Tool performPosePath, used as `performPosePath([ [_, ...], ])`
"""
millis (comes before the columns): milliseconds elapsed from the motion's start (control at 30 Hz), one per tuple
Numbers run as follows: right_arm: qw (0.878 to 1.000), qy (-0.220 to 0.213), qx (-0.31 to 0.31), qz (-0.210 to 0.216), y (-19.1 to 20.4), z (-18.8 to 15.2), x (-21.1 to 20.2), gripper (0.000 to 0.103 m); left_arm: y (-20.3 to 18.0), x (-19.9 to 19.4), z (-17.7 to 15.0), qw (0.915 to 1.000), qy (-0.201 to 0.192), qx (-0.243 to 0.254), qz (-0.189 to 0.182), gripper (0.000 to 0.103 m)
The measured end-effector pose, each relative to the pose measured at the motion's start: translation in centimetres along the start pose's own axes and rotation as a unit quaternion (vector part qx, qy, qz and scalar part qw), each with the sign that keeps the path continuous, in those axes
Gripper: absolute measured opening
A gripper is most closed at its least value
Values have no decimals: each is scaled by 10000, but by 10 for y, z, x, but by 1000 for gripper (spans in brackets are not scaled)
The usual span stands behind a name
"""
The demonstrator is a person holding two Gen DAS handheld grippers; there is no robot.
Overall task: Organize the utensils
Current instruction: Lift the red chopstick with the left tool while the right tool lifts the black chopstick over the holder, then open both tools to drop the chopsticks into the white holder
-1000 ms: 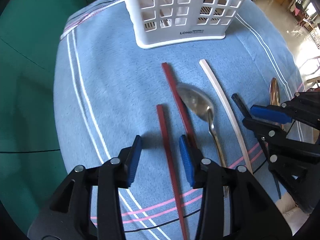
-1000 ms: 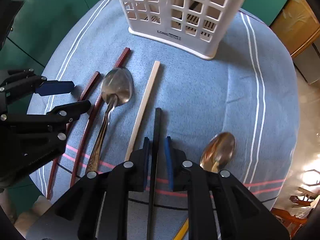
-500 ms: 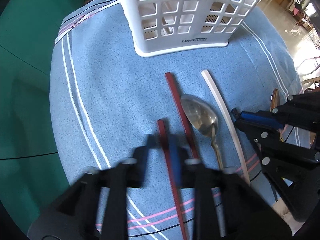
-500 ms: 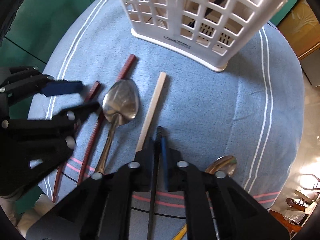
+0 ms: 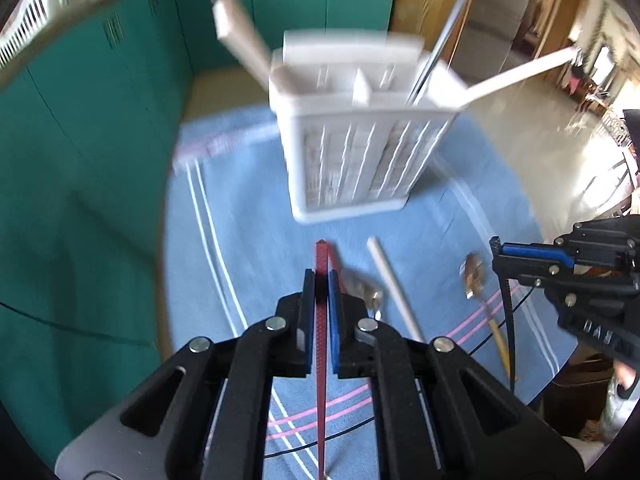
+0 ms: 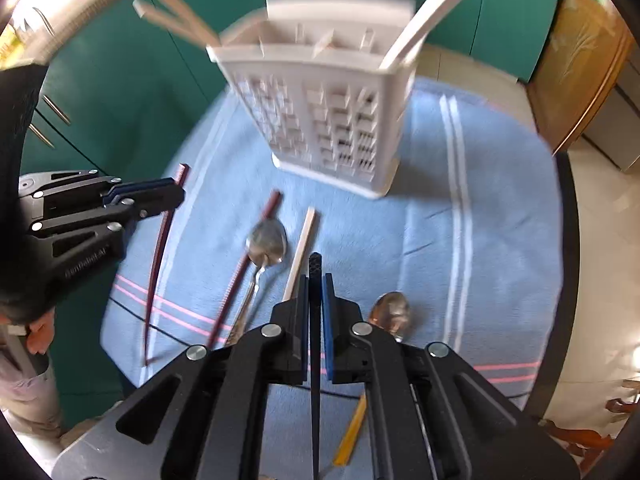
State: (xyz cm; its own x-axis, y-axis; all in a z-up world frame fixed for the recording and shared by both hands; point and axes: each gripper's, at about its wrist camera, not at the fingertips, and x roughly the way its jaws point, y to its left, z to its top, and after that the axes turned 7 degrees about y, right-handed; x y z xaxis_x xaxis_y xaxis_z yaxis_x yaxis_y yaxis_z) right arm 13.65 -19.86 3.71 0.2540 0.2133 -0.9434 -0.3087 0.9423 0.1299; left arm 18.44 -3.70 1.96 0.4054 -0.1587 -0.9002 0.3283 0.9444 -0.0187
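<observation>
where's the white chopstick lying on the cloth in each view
Left wrist view: white chopstick lies right of centre on the blue cloth, right of the left gripper.
Right wrist view: white chopstick lies near centre, just left of the right gripper.
Shared landmark: the white utensil basket beyond it.

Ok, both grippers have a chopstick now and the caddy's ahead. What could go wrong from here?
1. The left gripper clamps the red chopstick near its tip, with most of its length trailing behind; it could pivot or slip.
2. The right gripper holds the black chopstick the same way.
3. The white caddy already has sticks leaning out of it; an incoming chopstick might strike them or tip the caddy.
</observation>
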Motion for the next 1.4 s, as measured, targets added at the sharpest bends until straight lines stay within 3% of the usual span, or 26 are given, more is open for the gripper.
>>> performPosePath([
  [200,9964,-845,-22,6,-6,-20,-77,7,-4,-76,-14,9950,-991,51,60,6],
  [333,9887,-1498,-33,83,-3,-19,-120,7,0,-119,-12,9860,-1666,-7,-7,6],
  [467,9756,-2190,-7,167,-2,0,-160,7,6,-170,7,9665,-2557,-186,83,6],
  [633,9532,-3021,88,67,6,41,-215,7,13,-203,47,9482,-3141,-463,103,6],
  [733,9465,-3221,167,-93,6,58,-225,7,18,-199,70,9387,-3375,-671,181,6],
  [867,9382,-3418,248,-489,5,84,-218,7,25,-170,83,9357,-3409,-902,146,6],
  [1100,9453,-3152,441,-714,-15,97,-146,7,34,-89,83,9540,-2774,-1114,236,6],
  [1200,9548,-2850,595,-598,-29,97,-117,7,35,-79,77,9573,-2677,-1062,265,6],
  [1400,9578,-2749,681,-491,-38,88,-106,7,35,-84,70,9562,-2725,-1027,286,6],
])
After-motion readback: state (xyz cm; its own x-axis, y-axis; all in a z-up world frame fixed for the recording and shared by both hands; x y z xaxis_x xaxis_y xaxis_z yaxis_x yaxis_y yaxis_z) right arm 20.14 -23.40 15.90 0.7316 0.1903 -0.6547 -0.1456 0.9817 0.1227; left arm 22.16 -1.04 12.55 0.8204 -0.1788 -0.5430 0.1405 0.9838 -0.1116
